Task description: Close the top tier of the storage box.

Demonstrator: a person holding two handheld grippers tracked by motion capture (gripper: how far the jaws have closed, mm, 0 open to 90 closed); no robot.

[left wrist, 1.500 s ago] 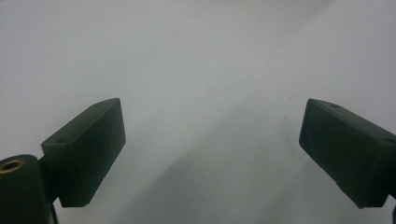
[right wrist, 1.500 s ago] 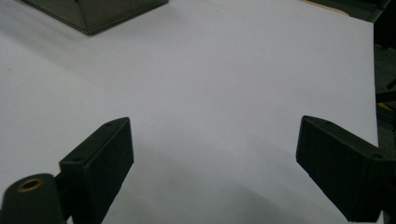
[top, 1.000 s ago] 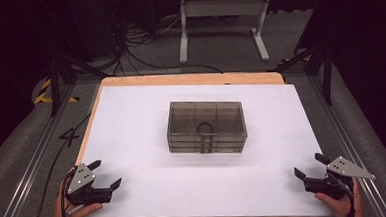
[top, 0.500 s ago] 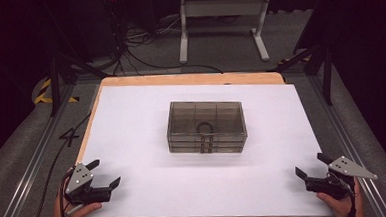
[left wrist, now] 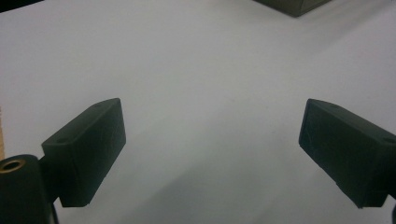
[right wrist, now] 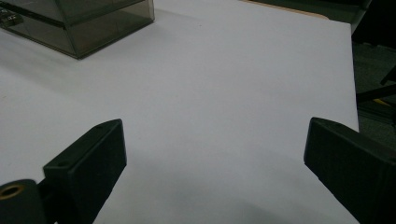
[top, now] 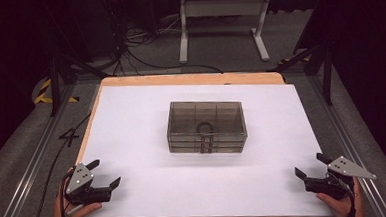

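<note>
Both my left gripper (top: pixel 104 174) and right gripper (top: pixel 308 166) sit spread, empty, at the bottom corners. The box (top: pixel 206 126) mid-frame looks rigid, light, slick; I'd grip its short ends.

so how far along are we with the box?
Nothing looks done: the smoky plastic box sits closed mid-table, its front latch down. Nothing is in hand; the left claw and right claw are both open at the near corners, apart from it. Reaching and opening it are left.

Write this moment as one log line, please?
left gripper: open, near-left corner | right gripper: open, near-right corner | smoky clear plastic compartment box: lid shut, mid-table, untouched | white table sheet
</note>
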